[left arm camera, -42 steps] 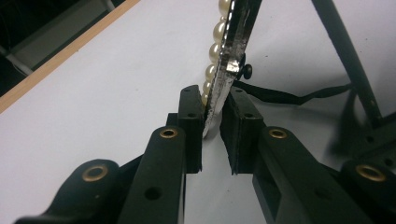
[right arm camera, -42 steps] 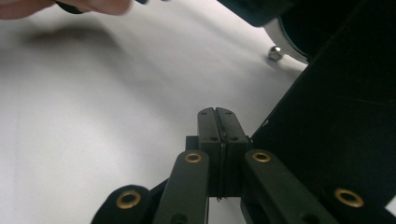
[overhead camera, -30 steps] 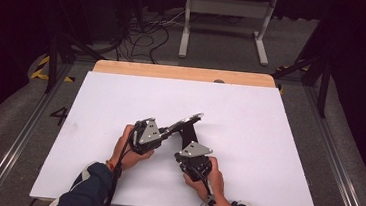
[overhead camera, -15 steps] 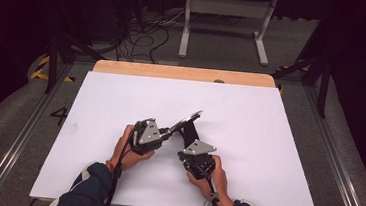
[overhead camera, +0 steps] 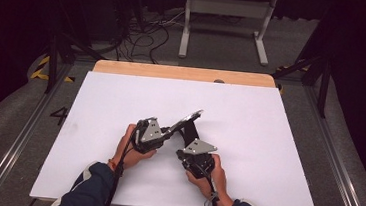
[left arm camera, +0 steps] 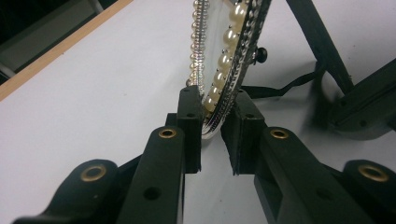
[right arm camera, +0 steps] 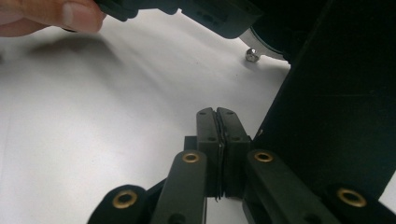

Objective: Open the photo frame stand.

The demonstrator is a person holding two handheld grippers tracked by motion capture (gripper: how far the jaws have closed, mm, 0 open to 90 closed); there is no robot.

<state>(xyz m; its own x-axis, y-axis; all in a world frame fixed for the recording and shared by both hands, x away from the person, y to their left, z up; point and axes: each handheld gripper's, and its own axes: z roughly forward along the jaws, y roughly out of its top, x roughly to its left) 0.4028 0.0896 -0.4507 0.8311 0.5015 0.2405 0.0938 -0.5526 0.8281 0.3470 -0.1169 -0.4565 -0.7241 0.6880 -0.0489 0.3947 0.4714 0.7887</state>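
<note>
Left hand-held gripper (left arm camera: 212,135) clamps the pearl-rimmed picture frame (left arm camera: 224,60) by its edge, tilting it off the counter (overhead camera: 121,102), while the right hand-held gripper (right arm camera: 217,140), pinched shut on the frame's thin black strap, likely sets its back stand.

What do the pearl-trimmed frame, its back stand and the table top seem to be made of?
Picture frame: silvery metal by its shine, possibly plated plastic, with beaded edges and glossy cream pearls, likely imitation. Back stand: matte black board or plastic, with no sheen. Table top: smooth matte white sheet over a board with a pale wooden edge.
</note>
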